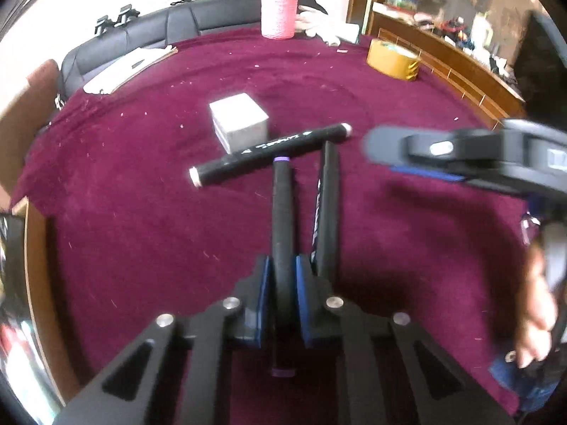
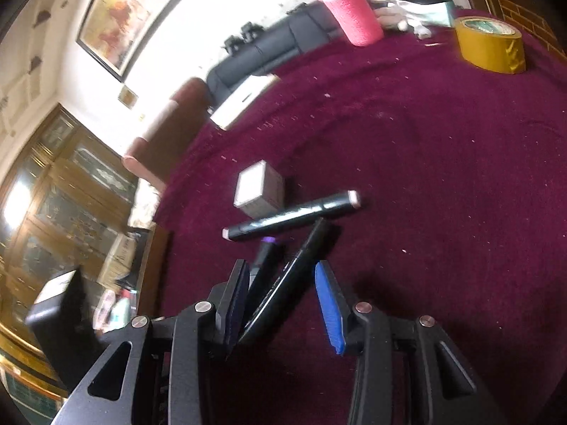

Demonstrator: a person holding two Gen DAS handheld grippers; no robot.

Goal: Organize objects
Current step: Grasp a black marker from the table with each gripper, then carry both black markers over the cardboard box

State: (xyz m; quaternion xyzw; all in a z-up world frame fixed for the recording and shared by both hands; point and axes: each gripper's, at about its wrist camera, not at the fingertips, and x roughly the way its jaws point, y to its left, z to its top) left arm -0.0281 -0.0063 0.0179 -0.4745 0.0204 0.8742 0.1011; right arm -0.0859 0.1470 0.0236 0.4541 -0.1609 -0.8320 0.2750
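My left gripper (image 1: 282, 272) is shut on a black marker with a purple cap end (image 1: 282, 219), held pointing away over the maroon tablecloth (image 1: 141, 212). A second black marker (image 1: 327, 205) lies just right of it. A third black marker with pale ends (image 1: 271, 154) lies crosswise beyond both, next to a small white box (image 1: 238, 120). My right gripper (image 2: 283, 290) is open, its jaws either side of the second marker (image 2: 283, 283); the purple-capped marker (image 2: 264, 255), the crosswise marker (image 2: 292, 214) and the box (image 2: 257, 191) show ahead. The right gripper also shows blurred in the left wrist view (image 1: 460, 156).
A pink wrapped bottle (image 1: 278, 10) and a yellow tape roll (image 1: 393, 58) stand at the table's far side. Papers (image 1: 131, 67) lie far left by a black sofa (image 1: 159, 32). A wooden shelf (image 1: 443, 46) runs along the right. A hand (image 1: 535, 304) shows at the right.
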